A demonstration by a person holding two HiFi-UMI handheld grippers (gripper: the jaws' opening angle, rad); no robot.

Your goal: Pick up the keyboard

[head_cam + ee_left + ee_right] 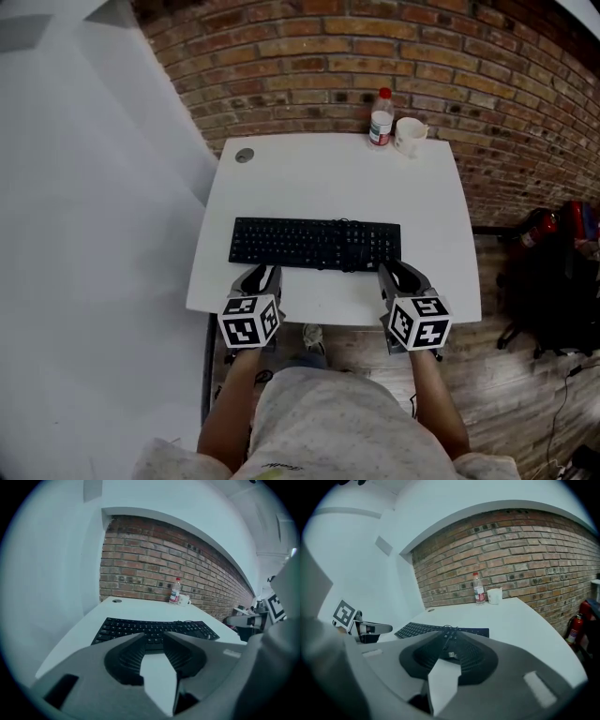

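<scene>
Fingers [127, 654] on my left gripper [260, 276] stand slightly apart with nothing between them. The right gripper [400, 274] looks barely parted too, though its tips are hard to separate. The keyboard [314, 244] lies flat on the table [328, 169], just ahead of both. Gaps this narrow could shove it away instead of gripping, and its loose cable [354, 248] may snag.

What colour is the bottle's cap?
Red cap on the clear plastic bottle, best seen in the head view.

Pale speckled shirt [323, 422]; grey left gripper [263, 272], right gripper [397, 271]; black-white marker cubes [249, 321].
</scene>
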